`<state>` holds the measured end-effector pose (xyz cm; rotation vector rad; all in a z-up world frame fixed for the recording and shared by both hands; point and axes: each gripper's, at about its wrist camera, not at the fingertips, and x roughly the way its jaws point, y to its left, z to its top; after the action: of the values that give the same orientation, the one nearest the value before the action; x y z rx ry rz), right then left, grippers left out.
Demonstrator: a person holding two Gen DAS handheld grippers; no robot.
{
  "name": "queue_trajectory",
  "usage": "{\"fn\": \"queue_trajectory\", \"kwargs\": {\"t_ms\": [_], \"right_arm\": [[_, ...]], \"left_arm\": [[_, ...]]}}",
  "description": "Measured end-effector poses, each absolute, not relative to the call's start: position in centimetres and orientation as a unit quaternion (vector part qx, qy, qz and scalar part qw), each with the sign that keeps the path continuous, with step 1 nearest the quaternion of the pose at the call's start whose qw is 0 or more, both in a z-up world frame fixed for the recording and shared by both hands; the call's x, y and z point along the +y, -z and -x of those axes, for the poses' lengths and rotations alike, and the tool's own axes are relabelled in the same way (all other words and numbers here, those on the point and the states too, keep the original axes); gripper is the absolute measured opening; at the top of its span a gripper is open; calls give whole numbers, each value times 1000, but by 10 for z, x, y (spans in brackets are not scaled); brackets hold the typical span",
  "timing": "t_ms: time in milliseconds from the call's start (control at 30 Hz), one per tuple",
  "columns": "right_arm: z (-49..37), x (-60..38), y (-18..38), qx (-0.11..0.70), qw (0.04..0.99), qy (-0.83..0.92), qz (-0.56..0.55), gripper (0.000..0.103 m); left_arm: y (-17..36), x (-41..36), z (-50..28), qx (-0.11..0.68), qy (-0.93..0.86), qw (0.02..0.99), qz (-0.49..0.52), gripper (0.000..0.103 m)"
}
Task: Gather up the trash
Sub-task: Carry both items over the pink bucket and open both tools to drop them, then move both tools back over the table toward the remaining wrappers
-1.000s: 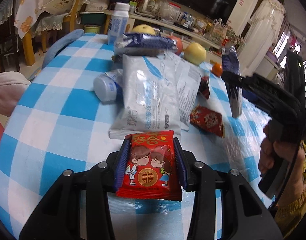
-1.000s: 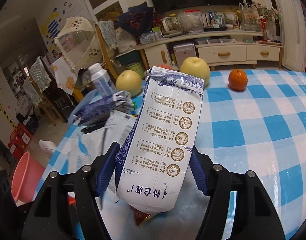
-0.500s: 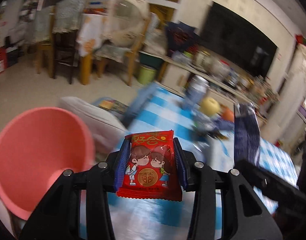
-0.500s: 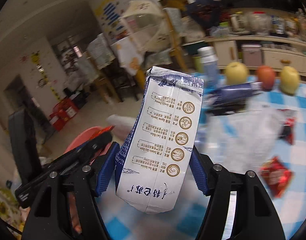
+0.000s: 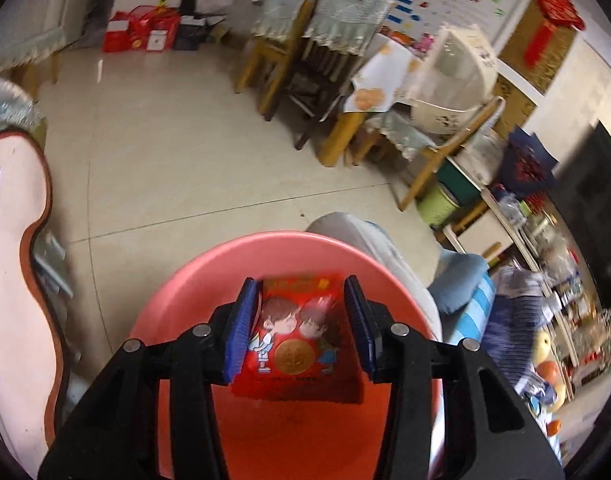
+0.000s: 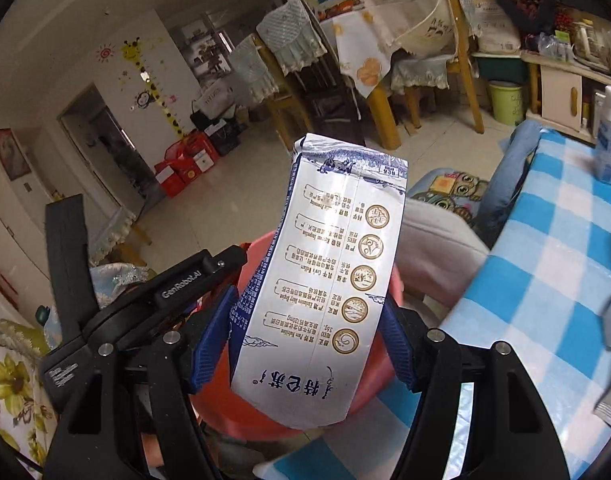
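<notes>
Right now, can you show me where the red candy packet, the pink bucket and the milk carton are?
red candy packet (image 5: pixel 301 332), left wrist view, on the cartoon picture.
pink bucket (image 5: pixel 289 244), left wrist view, on its far rim.
milk carton (image 6: pixel 329 280), right wrist view, on its printed side.

Low in the left wrist frame, the red snack packet (image 5: pixel 301 340) is showing a glossy foil-like film, catching light on its printed figures. The pink bin (image 5: pixel 233 272) beneath is looking like smooth moulded plastic with a dull sheen. The left gripper (image 5: pixel 301 328) is showing matt black plastic arms, metal screw heads and ribbed blue pads (image 5: pixel 241 332). In the right wrist frame's centre, the milk carton (image 6: pixel 337 280) is appearing as coated paper, creased, faintly shiny. At right, the desk (image 6: pixel 545 280) is wearing checked cloth, probably woven. The floor (image 5: pixel 165 168) tiles are gleaming.
</notes>
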<state>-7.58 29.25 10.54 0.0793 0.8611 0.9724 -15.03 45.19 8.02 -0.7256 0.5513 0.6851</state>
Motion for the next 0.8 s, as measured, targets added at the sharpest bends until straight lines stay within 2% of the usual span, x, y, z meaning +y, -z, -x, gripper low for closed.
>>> {"fn": "queue_trajectory", "kwargs": {"t_ms": [67,100,133,233,433,800], "right_arm": [[76,292,-98,407,800,-439,-45,78],[76,287,-97,406,803,-433,-52,84],[77,281,-96,403,807,-427,-58,87],[86,265,-94,395,821,-407,-67,87],[99,213,-94,384,847,-361,-69,89],[120,137,-85,381,869,-309,-64,91]], "left_arm": [[-79,455,148,262,-334,837,344,58],[-79,455,147,260,-336,839,341,67],[-80,452,142,257,-337,841,335,72],[-86,445,142,249,-334,856,305,78],[-101,415,135,214,-300,896,249,84],[-111,353,112,232,-225,932,166,84]]}}
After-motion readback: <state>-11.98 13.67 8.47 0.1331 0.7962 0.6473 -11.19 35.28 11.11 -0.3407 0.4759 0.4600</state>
